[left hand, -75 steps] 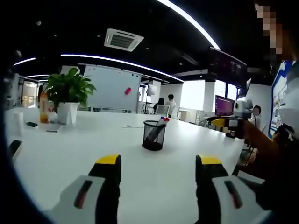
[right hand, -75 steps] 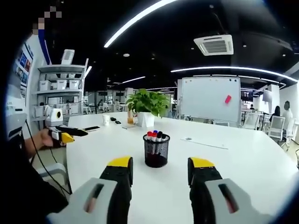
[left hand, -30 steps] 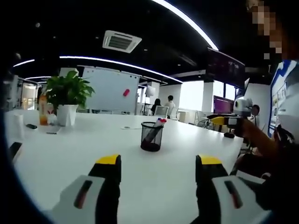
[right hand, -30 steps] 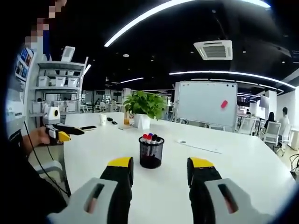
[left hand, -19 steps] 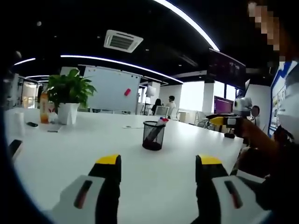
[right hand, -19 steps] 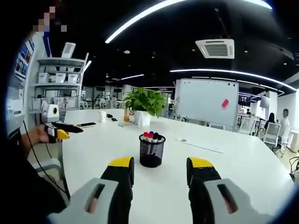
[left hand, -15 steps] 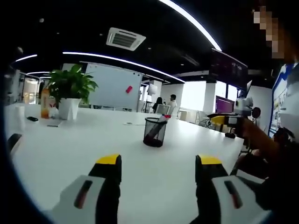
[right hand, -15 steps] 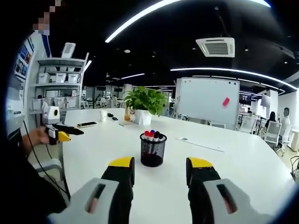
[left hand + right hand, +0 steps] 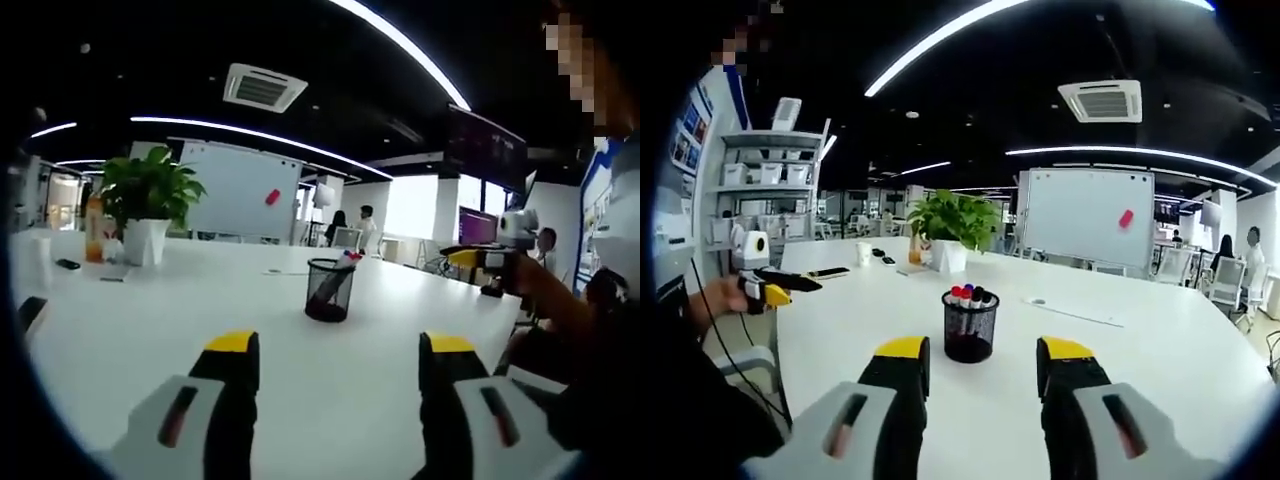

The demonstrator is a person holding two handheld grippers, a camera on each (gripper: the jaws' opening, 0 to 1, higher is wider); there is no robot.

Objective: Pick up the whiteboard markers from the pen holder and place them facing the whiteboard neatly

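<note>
A black mesh pen holder [image 9: 328, 290] [image 9: 970, 326] stands upright near the middle of the white table [image 9: 150, 310] [image 9: 1160, 350]. Several whiteboard markers [image 9: 967, 295] with red, blue and black caps stick out of it; in the left gripper view they lean as one bundle [image 9: 342, 264]. My left gripper [image 9: 339, 345] is open, well short of the holder. My right gripper [image 9: 983, 349] is open too, close in front of the holder. Each gripper shows in the other's view, held by a hand: the right one [image 9: 478, 258], the left one [image 9: 775, 287]. A whiteboard [image 9: 238, 190] [image 9: 1087, 216] stands behind the table.
A potted plant [image 9: 146, 205] [image 9: 951, 228] sits at the far side of the table with a bottle [image 9: 94, 233], a cup [image 9: 863, 255] and small dark items near it. A paper sheet [image 9: 1072, 312] lies beyond the holder. Shelves [image 9: 765, 190] stand at the left.
Both views have swayed slightly with the hands. The right gripper has edged a little closer to the holder. Nothing on the table has moved, and both grippers stay open.
</note>
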